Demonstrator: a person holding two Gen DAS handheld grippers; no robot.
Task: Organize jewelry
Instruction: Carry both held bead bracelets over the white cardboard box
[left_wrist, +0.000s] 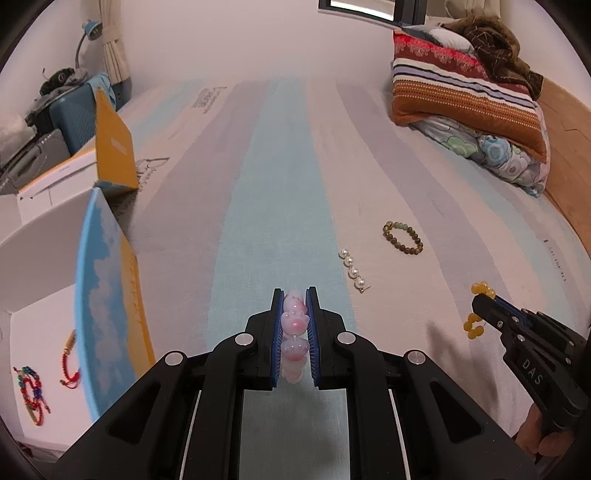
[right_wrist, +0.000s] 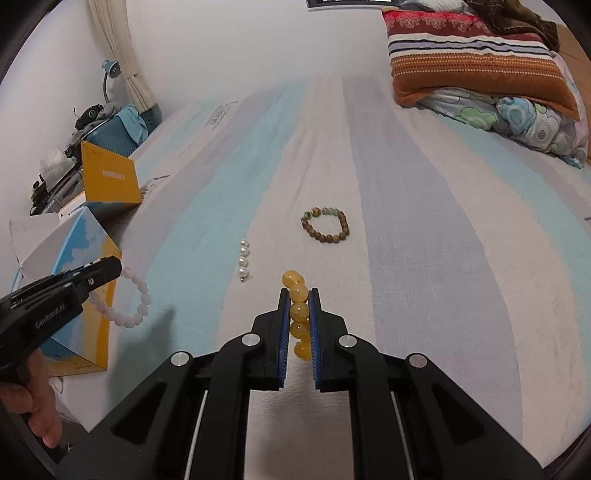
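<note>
Meanwhile, the left gripper (left_wrist: 294, 332) had its blue-padded fingers closed narrowly on a pink bead bracelet (left_wrist: 294, 325), the beads stacked in a line between the pads and the loop hanging clear of the striped bedsheet (left_wrist: 258, 184); from the right wrist view the same bracelet (right_wrist: 133, 302) dangled from the tip of that gripper (right_wrist: 110, 271) in front of the blue-and-yellow box (right_wrist: 85, 295). The right gripper (right_wrist: 299, 325) was likewise pinched nearly closed on a yellow bead bracelet (right_wrist: 297, 314), with several amber beads showing between its pads and one or two poking out past the tips; in the left wrist view that gripper (left_wrist: 480, 301) held the yellow beads (left_wrist: 480, 290) just above the sheet at the right. Lying on the bed between and beyond the two grippers were a short string of white pearls (left_wrist: 352, 269) and, a little farther off, a brown bead bracelet (left_wrist: 402, 237) with a few green beads, the two near but apart. At the left an open white box (left_wrist: 40, 288) held a red cord bracelet (left_wrist: 70, 365) and a multicoloured beaded one (left_wrist: 31, 391). A striped pillow (left_wrist: 465, 96) lay on flowered bedding at the far right.
</note>
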